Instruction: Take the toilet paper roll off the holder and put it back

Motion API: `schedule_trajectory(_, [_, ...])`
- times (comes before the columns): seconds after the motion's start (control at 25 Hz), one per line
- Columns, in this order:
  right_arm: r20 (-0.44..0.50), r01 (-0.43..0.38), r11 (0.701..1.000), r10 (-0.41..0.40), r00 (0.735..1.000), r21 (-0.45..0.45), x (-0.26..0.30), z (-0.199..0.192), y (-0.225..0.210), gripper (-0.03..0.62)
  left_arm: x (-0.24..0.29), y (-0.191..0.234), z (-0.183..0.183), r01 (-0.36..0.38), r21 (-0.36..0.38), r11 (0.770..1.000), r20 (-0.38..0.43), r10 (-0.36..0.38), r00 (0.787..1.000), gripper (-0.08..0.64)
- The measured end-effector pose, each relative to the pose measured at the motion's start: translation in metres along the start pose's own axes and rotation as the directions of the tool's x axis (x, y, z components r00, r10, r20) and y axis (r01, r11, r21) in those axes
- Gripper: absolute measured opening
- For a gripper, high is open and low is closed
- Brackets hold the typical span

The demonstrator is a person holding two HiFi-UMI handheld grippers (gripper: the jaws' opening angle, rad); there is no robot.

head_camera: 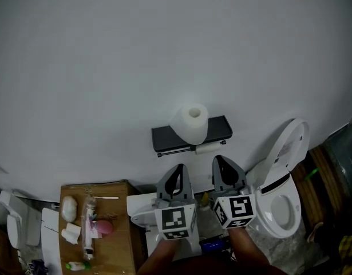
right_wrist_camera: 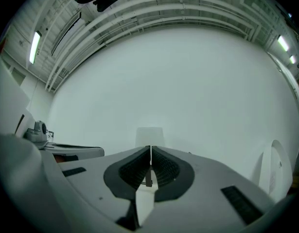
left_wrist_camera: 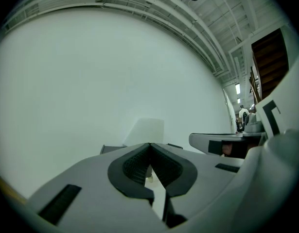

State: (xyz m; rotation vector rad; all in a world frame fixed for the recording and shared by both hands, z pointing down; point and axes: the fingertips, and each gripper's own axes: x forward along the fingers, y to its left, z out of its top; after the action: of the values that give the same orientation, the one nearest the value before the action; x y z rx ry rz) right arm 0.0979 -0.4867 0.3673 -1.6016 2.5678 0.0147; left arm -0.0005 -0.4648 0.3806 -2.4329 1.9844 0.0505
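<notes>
A white toilet paper roll (head_camera: 190,122) stands on end on top of a black wall-mounted holder (head_camera: 164,137), with a pale tube on the bar (head_camera: 209,148) below it. Both grippers hover side by side just below the holder, jaws pointing up at it. The left gripper (head_camera: 179,167) is shut with nothing in it, and so is the right gripper (head_camera: 217,158). In the left gripper view the roll (left_wrist_camera: 147,129) shows just beyond the closed tips (left_wrist_camera: 149,143). In the right gripper view the roll (right_wrist_camera: 150,134) sits straight ahead of the closed tips (right_wrist_camera: 150,147).
A white toilet (head_camera: 283,209) with its lid (head_camera: 291,141) raised stands at the right. A wooden cabinet top (head_camera: 115,239) at the left carries several small toiletries. A plain white wall fills the upper part of the head view.
</notes>
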Motion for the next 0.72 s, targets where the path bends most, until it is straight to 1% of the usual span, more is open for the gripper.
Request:
schedule_trajectory(0.2, [-0.017, -0.042, 0.999, 0.042, 0.999, -0.019, 0.015, -0.002, 0.009, 0.021, 0.005, 0.004, 0.004, -0.005, 0.002, 1.000, 0.008, 0.005, 1.000, 0.011])
schedule_trajectory(0.24, [-0.021, -0.044, 0.999, 0.044, 0.999, -0.022, 0.018, -0.002, 0.010, 0.035, 0.006, 0.005, 0.004, -0.007, 0.003, 1.000, 0.007, 0.007, 1.000, 0.011])
schedule_trajectory(0.32, [-0.034, -0.047, 0.999, 0.047, 0.998, -0.026, 0.028, -0.002, 0.009, 0.160, 0.009, 0.007, 0.005, -0.011, 0.005, 1.000, 0.010, 0.011, 1.000, 0.011])
schedule_trajectory(0.36, [-0.043, -0.051, 0.998, 0.049, 0.998, -0.028, 0.033, -0.003, 0.008, 0.177, 0.010, 0.009, 0.005, -0.014, 0.006, 1.000, 0.009, 0.014, 1.000, 0.011])
schedule_trajectory(0.4, [-0.053, -0.055, 0.998, 0.053, 0.997, -0.032, 0.039, -0.004, 0.009, 0.213, 0.011, 0.011, 0.004, -0.017, 0.005, 1.000, 0.006, 0.017, 1.000, 0.011])
schedule_trajectory(0.56, [-0.074, -0.071, 0.997, 0.068, 0.995, -0.041, 0.062, -0.006, 0.011, 0.280, 0.010, 0.018, 0.002, -0.032, 0.004, 0.999, -0.001, 0.032, 0.999, 0.011])
schedule_trajectory(0.72, [-0.089, -0.066, 0.998, 0.065, 0.994, -0.014, 0.088, -0.005, 0.009, 0.336, 0.006, 0.022, -0.002, -0.041, 0.005, 0.999, -0.005, 0.041, 0.999, 0.011])
